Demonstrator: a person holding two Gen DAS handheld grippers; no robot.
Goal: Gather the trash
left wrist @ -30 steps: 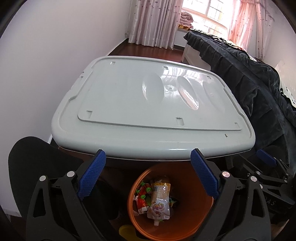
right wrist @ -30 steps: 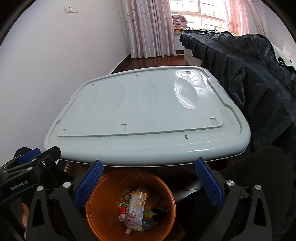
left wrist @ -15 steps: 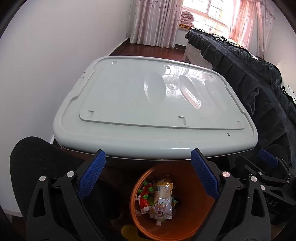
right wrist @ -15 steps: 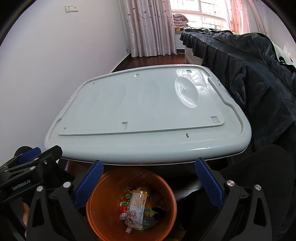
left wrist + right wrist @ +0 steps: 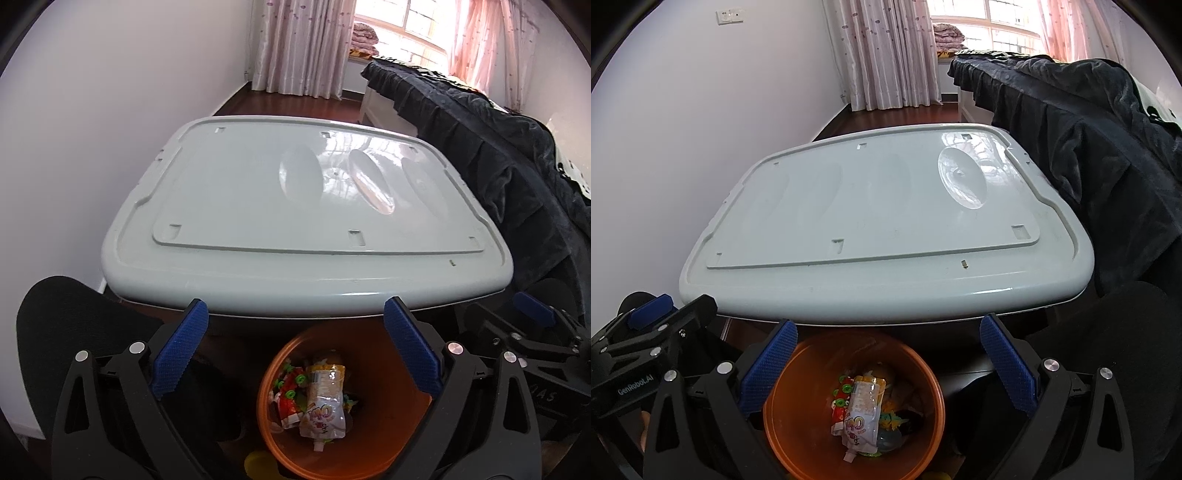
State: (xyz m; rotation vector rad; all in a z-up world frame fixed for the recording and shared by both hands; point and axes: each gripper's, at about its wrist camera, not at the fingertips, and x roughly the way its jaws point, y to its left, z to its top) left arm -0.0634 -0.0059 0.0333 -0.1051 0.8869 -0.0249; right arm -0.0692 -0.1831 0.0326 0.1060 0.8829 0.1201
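An orange waste bin [image 5: 384,435] stands on the floor below the near edge of a grey plastic lid [image 5: 295,206]. It holds a white drink pouch [image 5: 325,406] and several colourful wrappers [image 5: 290,387]. My left gripper [image 5: 295,339] is open and empty above the bin. In the right wrist view the bin [image 5: 798,424] with the pouch [image 5: 862,413] lies under my right gripper [image 5: 888,350], also open and empty. The grey lid's top [image 5: 886,206] is bare.
A white wall [image 5: 92,147] runs along the left. A bed under a dark blanket [image 5: 517,155] lies to the right. Curtains [image 5: 299,44] and a window are at the far end. The other gripper shows at each view's edge [image 5: 650,343].
Both grippers have drifted slightly; the lid and the bin shift a little in view. Nothing was taken hold of or let go.
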